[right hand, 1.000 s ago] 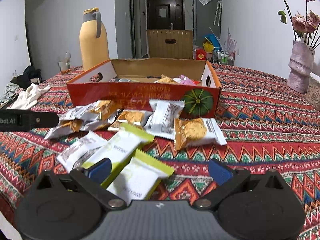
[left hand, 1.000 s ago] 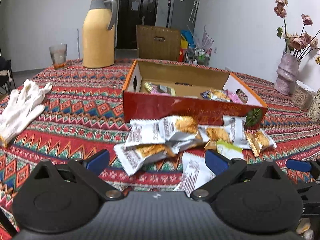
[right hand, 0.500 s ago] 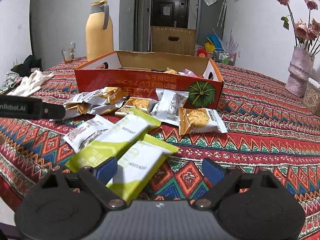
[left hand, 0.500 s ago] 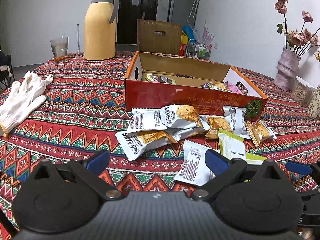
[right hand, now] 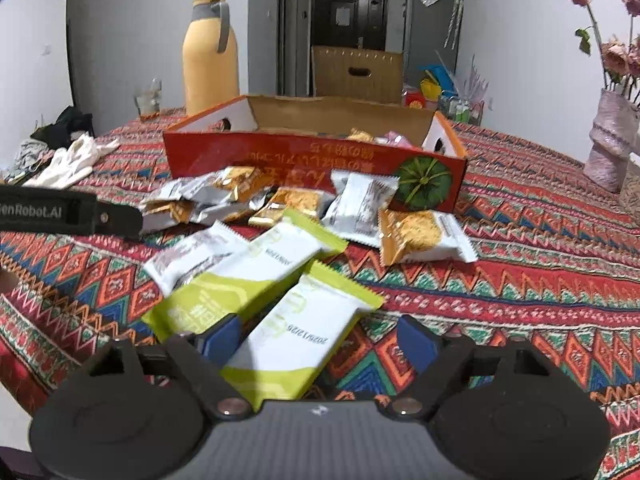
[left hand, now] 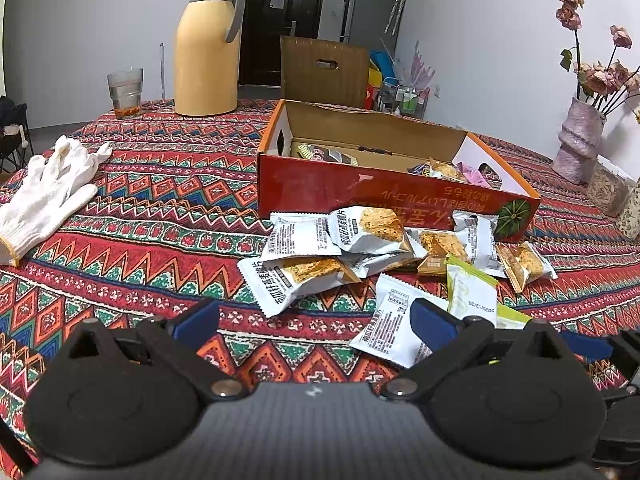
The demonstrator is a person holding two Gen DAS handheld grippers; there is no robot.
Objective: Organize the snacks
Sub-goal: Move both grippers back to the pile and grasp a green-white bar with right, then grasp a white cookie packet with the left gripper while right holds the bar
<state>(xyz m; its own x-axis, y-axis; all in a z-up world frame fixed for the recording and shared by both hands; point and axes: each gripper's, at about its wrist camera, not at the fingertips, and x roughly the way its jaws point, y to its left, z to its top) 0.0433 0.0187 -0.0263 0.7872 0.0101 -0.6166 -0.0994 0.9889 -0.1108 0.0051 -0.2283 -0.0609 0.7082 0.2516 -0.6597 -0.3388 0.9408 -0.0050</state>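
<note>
**Snack pickup at risk of a slip**

Patterned desk cloth carries loose packets before the box (right hand: 312,160). Right tongs (right hand: 316,338), just closing, straddle a green packet (right hand: 308,320) near the front edge without pinching; an off-centre squeeze could skid it. Left tongs (left hand: 316,320) stand spread. A second green packet (right hand: 248,276) crowds alongside.

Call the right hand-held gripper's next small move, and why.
Probably finish closing. The right hand-held gripper has just been closing around the near green-and-white snack packet; its right pad still stands clear of the packet. Once gripped, it can go to the red box.
</note>
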